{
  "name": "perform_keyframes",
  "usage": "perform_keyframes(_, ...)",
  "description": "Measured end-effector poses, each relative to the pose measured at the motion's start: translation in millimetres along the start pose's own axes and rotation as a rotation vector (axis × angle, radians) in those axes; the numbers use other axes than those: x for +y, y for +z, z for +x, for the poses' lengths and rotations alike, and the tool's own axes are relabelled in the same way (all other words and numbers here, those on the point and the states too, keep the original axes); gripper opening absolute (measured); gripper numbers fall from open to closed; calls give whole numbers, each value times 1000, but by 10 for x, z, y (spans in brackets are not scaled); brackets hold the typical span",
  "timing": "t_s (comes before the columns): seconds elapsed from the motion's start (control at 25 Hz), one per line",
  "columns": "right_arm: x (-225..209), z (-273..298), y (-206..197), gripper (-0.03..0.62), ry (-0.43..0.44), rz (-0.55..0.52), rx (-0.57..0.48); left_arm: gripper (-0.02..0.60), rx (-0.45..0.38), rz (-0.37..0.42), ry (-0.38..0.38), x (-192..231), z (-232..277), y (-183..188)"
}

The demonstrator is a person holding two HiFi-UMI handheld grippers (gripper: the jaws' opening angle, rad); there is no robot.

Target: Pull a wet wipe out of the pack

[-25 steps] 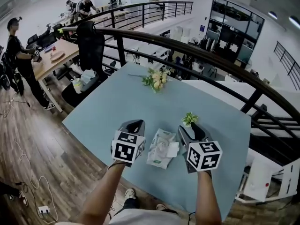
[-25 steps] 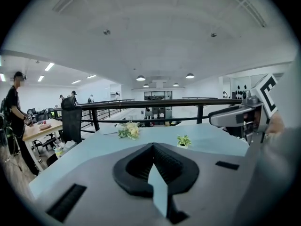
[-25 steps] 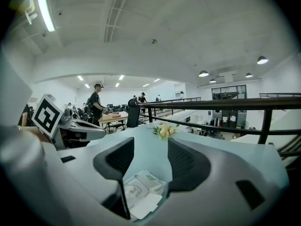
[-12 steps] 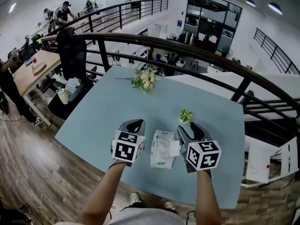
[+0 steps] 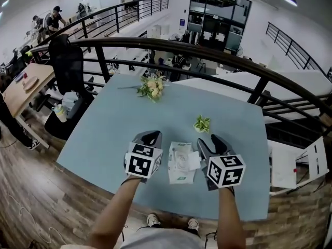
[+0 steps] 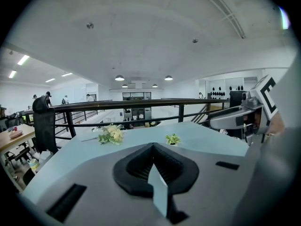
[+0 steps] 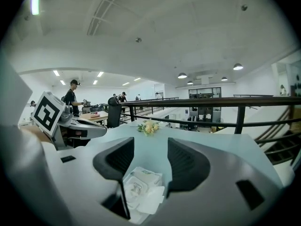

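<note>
Wet-wipe pack (image 5: 180,162) lies flat on the pale blue surface (image 5: 114,123) near its front edge, between the two tools and touched by neither as far as we can see. The left tool (image 5: 147,139) sits just to the pack's left. In its own view the left tool (image 6: 153,161) has its jaws pressed together with nothing between them, and its grey body fills the lower frame and hides the pack. The right tool (image 5: 212,141) sits just to the pack's right. In its own view the right tool (image 7: 150,147) has its jaws wide apart and holds nothing. The pack (image 7: 138,185) shows low in that gap, its near end cut off by the tool's body. A white flap (image 5: 191,163) sticks out at the pack's right side. It may be the opened lid or the tip of a wipe, and we cannot tell which at this size. The print on the pack is too small to read. The marker cubes (image 5: 225,170) cover both hands, so we see only the forearms. Farther back on the surface, a bunch of pale flowers (image 5: 151,87) lies near the far edge and a small green plant (image 5: 202,123) stands nearer the right tool. A dark railing (image 5: 207,51) curves behind the surface.
</note>
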State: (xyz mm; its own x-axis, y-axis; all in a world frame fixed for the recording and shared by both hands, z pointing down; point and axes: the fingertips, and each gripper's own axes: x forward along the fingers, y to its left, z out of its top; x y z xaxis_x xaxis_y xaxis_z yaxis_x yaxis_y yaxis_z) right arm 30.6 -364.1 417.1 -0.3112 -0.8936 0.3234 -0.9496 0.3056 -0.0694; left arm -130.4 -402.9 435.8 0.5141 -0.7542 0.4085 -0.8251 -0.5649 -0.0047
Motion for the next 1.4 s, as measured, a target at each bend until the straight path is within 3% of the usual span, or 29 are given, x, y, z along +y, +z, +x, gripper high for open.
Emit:
perform_keyframes(0.4, 104, 23, -217, 212, -39, 0, 39, -6, 14, 11, -50, -7, 27, -150)
perform_keyframes(1.4, 445, 406, -1062, 210, 65, 40, 241, -6, 86, -14, -57, 66, 54, -607)
